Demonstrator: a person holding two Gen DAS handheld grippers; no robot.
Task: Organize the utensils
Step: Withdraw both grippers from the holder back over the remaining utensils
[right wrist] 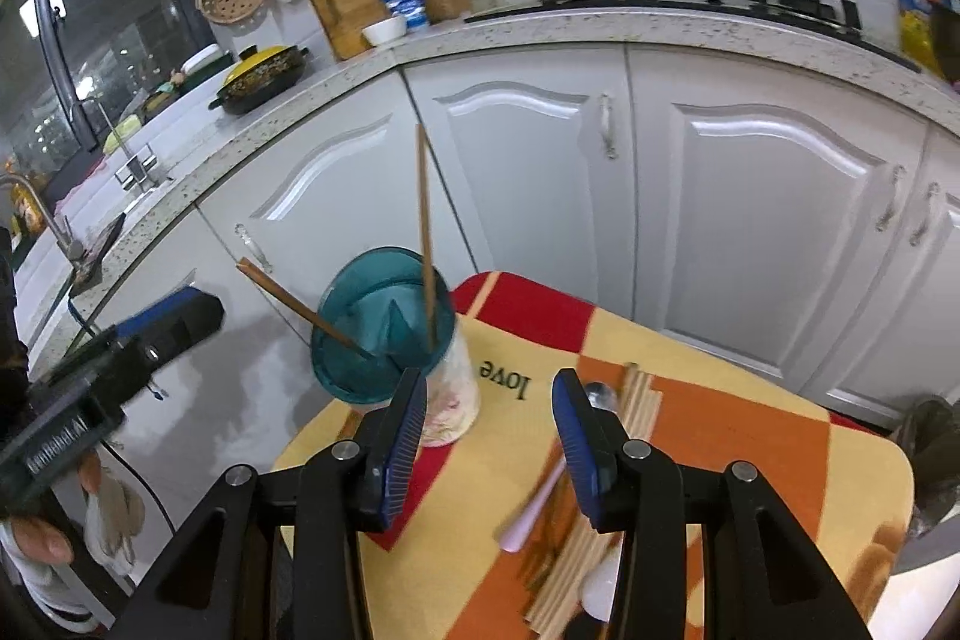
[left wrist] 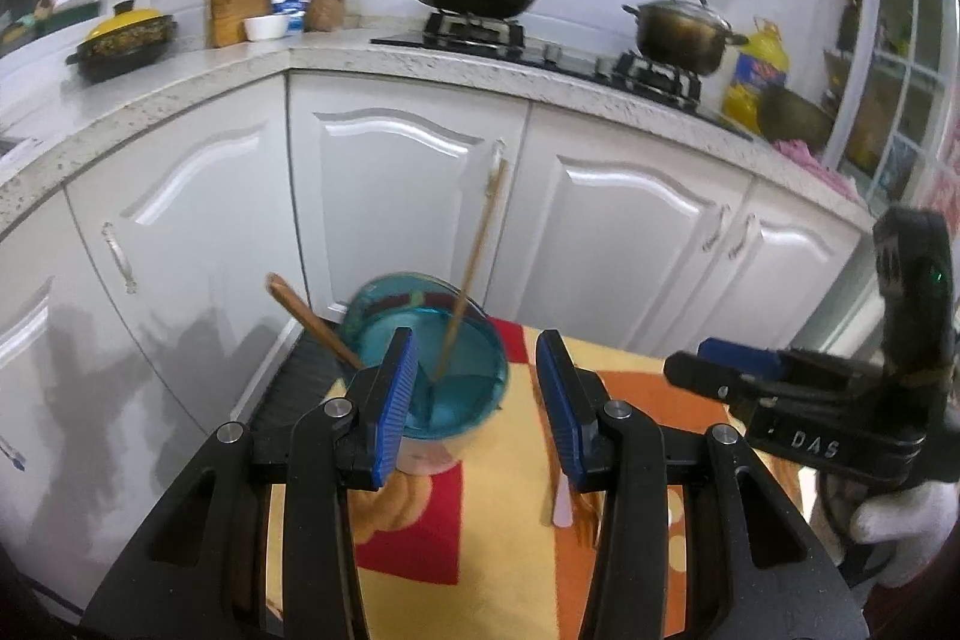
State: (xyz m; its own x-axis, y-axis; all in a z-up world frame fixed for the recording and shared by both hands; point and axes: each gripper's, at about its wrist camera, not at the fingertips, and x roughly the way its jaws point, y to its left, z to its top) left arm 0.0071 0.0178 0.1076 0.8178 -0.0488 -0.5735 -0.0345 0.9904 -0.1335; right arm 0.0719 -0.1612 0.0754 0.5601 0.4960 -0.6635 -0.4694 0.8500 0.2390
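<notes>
Where wooden chopsticks [right wrist: 427,232] lean, teal plastic holder [right wrist: 384,322] gleams.

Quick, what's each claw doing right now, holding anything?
Left claw: open, holding nothing.
Right claw: open, holding nothing.

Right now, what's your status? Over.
Both jaws open, empty. Two chopsticks stand in teal holder. Spoon, more chopsticks on cloth. Nothing blocking.
</notes>
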